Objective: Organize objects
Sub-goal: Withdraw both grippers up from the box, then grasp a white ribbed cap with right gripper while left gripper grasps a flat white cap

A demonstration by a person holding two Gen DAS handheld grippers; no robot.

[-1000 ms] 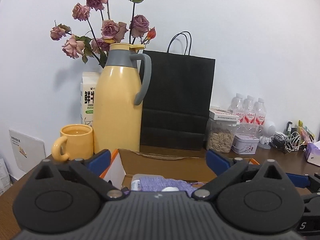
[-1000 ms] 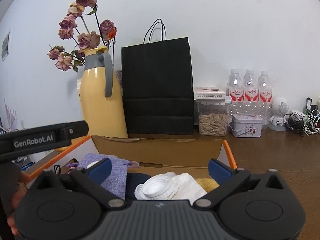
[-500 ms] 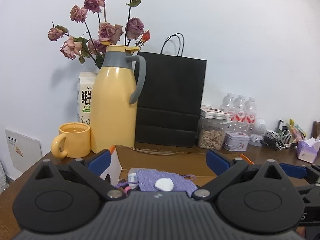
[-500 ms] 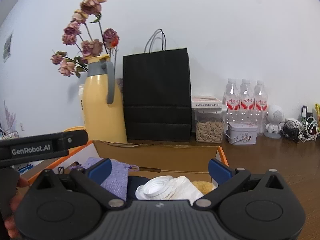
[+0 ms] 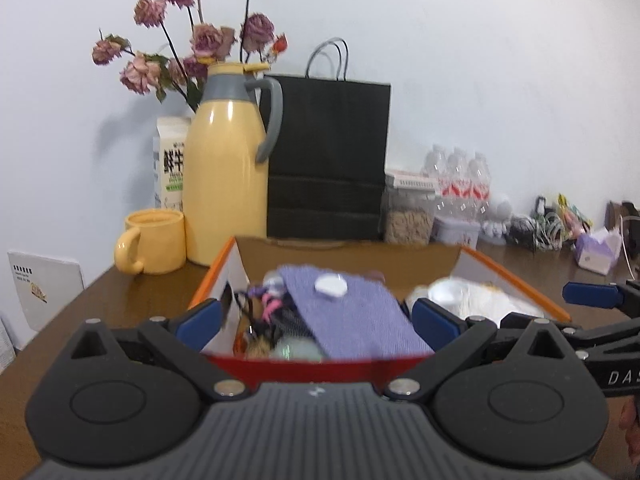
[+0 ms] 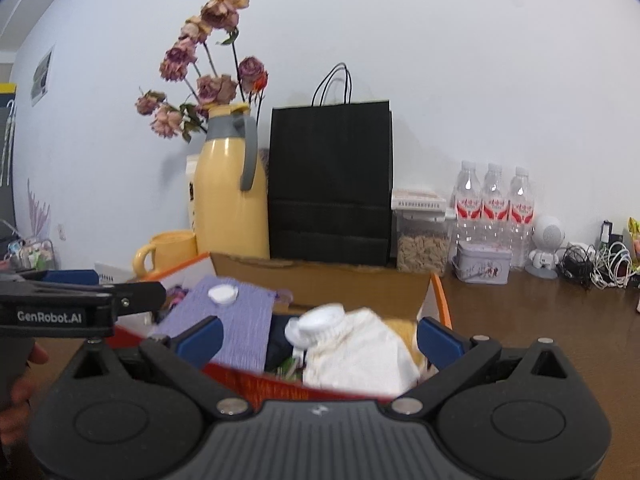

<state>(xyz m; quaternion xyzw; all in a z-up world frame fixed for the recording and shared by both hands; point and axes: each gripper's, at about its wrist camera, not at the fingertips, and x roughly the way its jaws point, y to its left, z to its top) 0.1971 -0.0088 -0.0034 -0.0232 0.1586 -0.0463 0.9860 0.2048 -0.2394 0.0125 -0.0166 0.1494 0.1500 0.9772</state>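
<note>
A: How much of the organizing can be judged done?

B: Little, it seems. The box (image 5: pixel 516 280) on the tabletop (image 5: pixel 132 292) is seen crammed with loose things, and nothing is held by either claw. A purple cloth (image 5: pixel 352 316) is laid across the middle of the left wrist frame, with a white cap (image 5: pixel 331 286) resting on it. A dark tangle (image 5: pixel 272 312) is seen at its left, too blurred to be named with certainty.

A: And in the right wrist frame?

B: A white bundle (image 6: pixel 360 352) is seen at lower centre, with a ribbed lid (image 6: pixel 320 320) on top, right of the cloth (image 6: pixel 236 316).

A: How are the claws set?

B: The left claw (image 5: pixel 316 318) is spread wide, empty, at the near edge of the box; the cloth lies between its fingers and beyond them, apparently not touched. The right claw (image 6: pixel 318 338) is likewise spread and empty, with the bundle framed between its fingers.

A: What is left?

B: Sorting of the whole box, by the look of it. The thermos (image 5: pixel 226 168), mug (image 5: pixel 154 240) and black bag (image 5: pixel 328 160) are stood behind it, in the upper middle of both frames.
</note>
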